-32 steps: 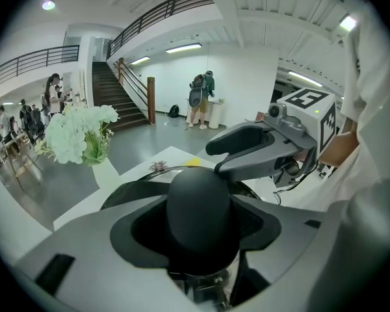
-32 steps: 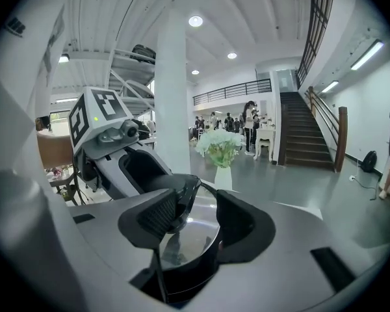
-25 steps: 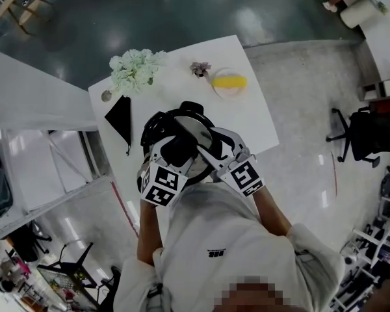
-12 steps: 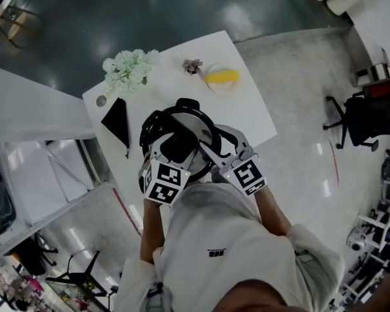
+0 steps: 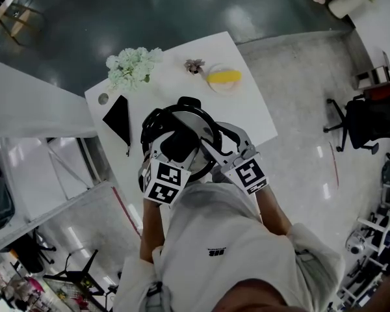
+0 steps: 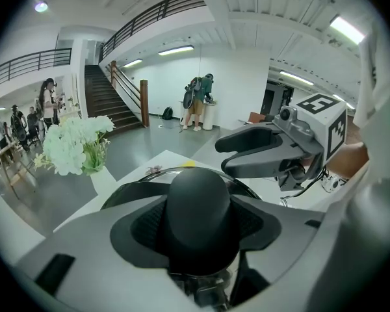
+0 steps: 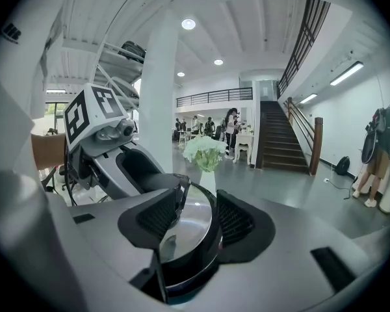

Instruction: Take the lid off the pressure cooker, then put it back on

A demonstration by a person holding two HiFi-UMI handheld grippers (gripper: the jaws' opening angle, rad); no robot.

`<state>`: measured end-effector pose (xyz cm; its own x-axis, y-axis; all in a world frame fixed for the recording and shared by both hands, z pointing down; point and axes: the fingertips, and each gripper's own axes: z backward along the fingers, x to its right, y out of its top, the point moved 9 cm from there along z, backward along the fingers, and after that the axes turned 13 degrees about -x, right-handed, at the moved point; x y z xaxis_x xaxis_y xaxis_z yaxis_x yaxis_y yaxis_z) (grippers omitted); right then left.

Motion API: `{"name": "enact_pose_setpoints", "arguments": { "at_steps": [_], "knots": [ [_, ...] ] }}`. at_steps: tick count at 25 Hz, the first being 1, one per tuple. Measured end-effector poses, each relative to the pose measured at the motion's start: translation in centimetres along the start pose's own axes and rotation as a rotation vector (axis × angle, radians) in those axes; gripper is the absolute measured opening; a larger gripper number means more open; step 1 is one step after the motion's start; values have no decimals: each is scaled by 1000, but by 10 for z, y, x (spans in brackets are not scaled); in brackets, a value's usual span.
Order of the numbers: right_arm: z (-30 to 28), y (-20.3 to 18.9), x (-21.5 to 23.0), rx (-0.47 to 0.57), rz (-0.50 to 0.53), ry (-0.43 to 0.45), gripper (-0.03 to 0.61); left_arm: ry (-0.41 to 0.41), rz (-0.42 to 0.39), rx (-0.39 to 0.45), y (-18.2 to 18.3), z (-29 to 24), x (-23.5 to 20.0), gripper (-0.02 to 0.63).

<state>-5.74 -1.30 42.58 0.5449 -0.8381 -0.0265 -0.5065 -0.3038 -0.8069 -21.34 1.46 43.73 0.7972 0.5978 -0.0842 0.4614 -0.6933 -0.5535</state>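
The pressure cooker [image 5: 157, 123] stands at the near edge of the white table [image 5: 260, 119]. Its steel lid [image 7: 182, 229] carries a black knob [image 6: 198, 207]. My left gripper [image 6: 198, 225] is shut on that knob, one pad on each side. My right gripper [image 7: 192, 220] comes in from the right and is shut on the lid's rim, the shiny edge filling the gap between its pads. In the head view the left gripper [image 5: 175, 145] and the right gripper [image 5: 210, 142] meet over the lid. Whether the lid is seated or raised I cannot tell.
At the table's far side are a vase of pale flowers [image 5: 131, 67], a small dried posy [image 5: 195, 65] and a yellow object on a plate [image 5: 224, 78]. A black pouch [image 5: 119, 117] lies left of the cooker. People stand in the hall behind.
The head view has shifted slightly. Both grippers keep the same hold on the lid, and the right one has tilted a little.
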Motion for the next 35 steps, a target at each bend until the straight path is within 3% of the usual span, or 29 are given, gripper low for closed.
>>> {"name": "enact_pose_setpoints", "arguments": {
  "at_steps": [22,35],
  "knots": [
    [15,13,1,-1,-39,-41,198,-12,-11,30,8,11,-1,286],
    [15,12,20,79,20,-26,198,9,-5,46,22,16,4,285]
  ]
}}
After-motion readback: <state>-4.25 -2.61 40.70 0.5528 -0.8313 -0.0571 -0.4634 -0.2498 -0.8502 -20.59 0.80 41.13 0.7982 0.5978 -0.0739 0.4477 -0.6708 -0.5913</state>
